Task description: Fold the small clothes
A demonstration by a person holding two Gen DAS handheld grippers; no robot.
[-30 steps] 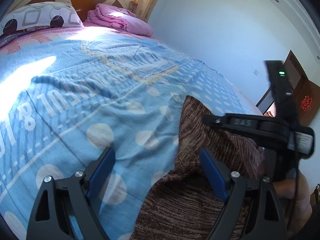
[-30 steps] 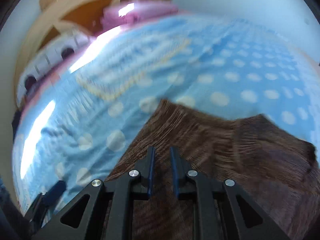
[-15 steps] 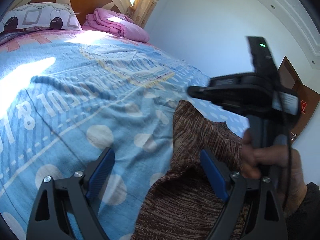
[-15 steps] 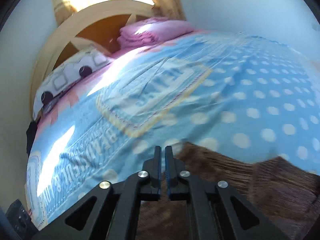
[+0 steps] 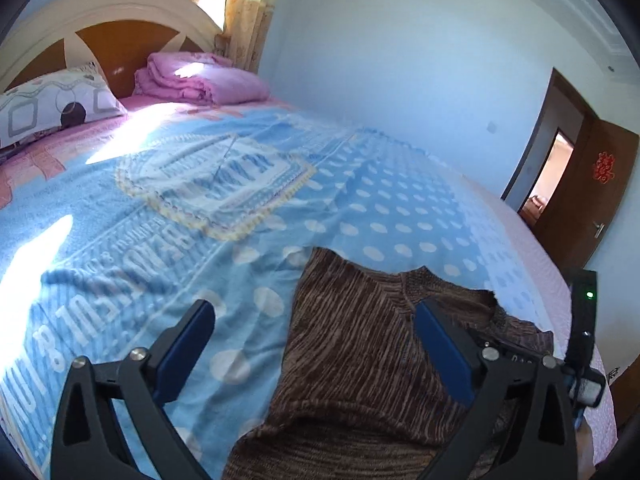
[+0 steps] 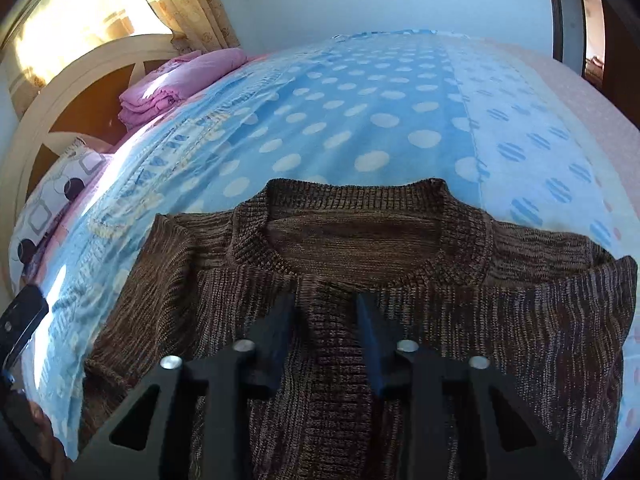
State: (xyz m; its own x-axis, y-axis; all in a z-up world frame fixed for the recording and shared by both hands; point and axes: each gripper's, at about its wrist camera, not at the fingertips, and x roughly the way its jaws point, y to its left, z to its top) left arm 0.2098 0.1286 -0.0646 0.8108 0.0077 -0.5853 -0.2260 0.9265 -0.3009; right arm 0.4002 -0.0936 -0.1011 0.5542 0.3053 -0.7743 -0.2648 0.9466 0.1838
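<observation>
A brown knitted sweater (image 6: 400,236) lies flat on the bed, round collar (image 6: 360,196) pointing to the far side. My right gripper (image 6: 325,300) hovers over its chest just below the collar. Its jaws are closing and stand a little apart, with knit under the gap and neither pad pressing on it. My left gripper (image 5: 314,308) hangs over the sweater's (image 5: 360,344) left edge. Its jaws are opening wide and the blue pads (image 5: 188,340) grip nothing. In the left wrist view the right gripper's black body (image 5: 582,320) shows at the right edge.
The bed carries a blue polka-dot blanket (image 5: 360,200). At its head are a patterned pillow (image 5: 52,108), a folded pink quilt (image 5: 200,84) and a wooden headboard (image 5: 120,40). A brown door (image 5: 592,184) stands open at the right. A hand (image 6: 36,432) shows at the lower left.
The right gripper and its hand left the middle of the left view for the right edge and now face the collar. Its jaws went from almost shut to apart. The left gripper rose and widened.
</observation>
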